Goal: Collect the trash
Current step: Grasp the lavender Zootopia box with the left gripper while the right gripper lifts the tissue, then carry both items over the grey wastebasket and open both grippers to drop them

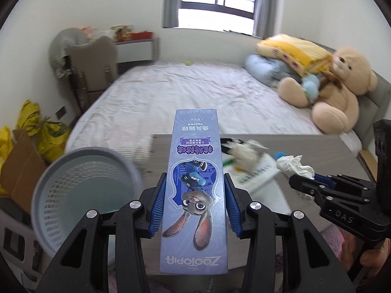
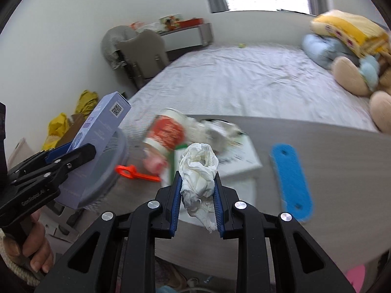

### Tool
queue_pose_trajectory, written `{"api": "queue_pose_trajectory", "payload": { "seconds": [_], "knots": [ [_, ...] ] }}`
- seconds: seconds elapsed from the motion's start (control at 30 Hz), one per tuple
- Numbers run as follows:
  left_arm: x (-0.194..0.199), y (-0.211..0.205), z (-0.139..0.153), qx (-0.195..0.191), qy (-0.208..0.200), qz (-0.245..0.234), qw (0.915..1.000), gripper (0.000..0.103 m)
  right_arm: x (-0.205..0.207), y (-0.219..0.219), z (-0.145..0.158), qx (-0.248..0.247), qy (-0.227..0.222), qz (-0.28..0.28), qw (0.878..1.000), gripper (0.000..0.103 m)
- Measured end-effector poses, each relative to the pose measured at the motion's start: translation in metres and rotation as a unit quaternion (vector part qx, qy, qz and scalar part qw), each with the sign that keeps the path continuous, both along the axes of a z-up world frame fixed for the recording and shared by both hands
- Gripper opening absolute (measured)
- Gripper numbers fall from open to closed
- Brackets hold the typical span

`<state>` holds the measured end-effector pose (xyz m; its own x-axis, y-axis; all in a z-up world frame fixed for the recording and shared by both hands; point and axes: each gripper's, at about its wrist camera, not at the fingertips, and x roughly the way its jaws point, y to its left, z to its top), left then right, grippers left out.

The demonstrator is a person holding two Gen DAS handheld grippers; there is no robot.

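My left gripper (image 1: 195, 183) is shut on a long purple Zootopia carton (image 1: 195, 183), held above the table edge just right of the grey mesh waste basket (image 1: 80, 178). The carton also shows in the right wrist view (image 2: 97, 131), over the basket (image 2: 107, 171). My right gripper (image 2: 198, 183) is shut on a crumpled white tissue (image 2: 199, 171), held above the wooden table (image 2: 330, 146). The tissue shows in the left wrist view (image 1: 295, 166) at the right gripper's tips. More trash lies on the table: a red and white cup (image 2: 168, 131), an orange plastic piece (image 2: 134, 173), a blue flat piece (image 2: 290, 180).
A white booklet (image 2: 239, 163) and crumpled wrappers (image 2: 217, 129) lie on the table. Behind it is a bed (image 1: 195, 90) with a teddy bear (image 1: 337, 85) and pillows. Yellow bags (image 1: 41, 127) and cardboard sit on the floor left of the basket. A chair (image 1: 92, 61) stands by the wall.
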<state>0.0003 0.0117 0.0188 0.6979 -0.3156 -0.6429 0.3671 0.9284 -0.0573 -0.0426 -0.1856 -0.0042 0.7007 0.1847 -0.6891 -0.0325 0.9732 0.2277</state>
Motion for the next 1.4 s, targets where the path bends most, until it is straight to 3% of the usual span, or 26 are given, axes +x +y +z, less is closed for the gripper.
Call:
{"api": "queue_pose_trajectory", "payload": {
  "seconds": [0.3,0.63,0.8,0.87,0.93,0.97,1.03,1.3,1.4],
  "knots": [
    [0.046,0.104,-0.032,0.027,0.031,0.126,0.9912,0.043,0.081,0.115,0.001,0.004,-0.005,0.135,0.991,0.023],
    [0.063,0.155,-0.064,0.034,0.070,0.178,0.9810,0.043,0.129,0.201,-0.027,0.003,0.033,0.214,0.976,0.024],
    [0.064,0.162,-0.073,0.034,0.084,0.189,0.9778,0.044,0.127,0.217,-0.036,-0.006,0.039,0.226,0.973,0.028],
    [0.064,0.164,-0.073,0.033,0.086,0.194,0.9766,0.045,0.128,0.219,-0.037,-0.008,0.041,0.226,0.973,0.050],
    [0.063,0.168,-0.072,0.031,0.090,0.197,0.9759,0.055,0.127,0.216,-0.036,-0.007,0.036,0.222,0.974,0.059],
    [0.061,0.168,-0.071,0.034,0.086,0.200,0.9754,0.065,0.125,0.215,-0.034,-0.008,0.033,0.218,0.975,0.059],
    [0.058,0.169,-0.069,0.043,0.077,0.208,0.9741,0.071,0.124,0.213,-0.034,-0.010,0.032,0.214,0.976,0.059],
    [0.056,0.177,-0.068,0.049,0.085,0.231,0.9680,0.071,0.117,0.210,-0.036,-0.017,0.033,0.205,0.978,0.059],
    [0.053,0.178,-0.067,0.054,0.081,0.237,0.9667,0.077,0.116,0.211,-0.036,-0.019,0.033,0.204,0.978,0.059]
  ]
}}
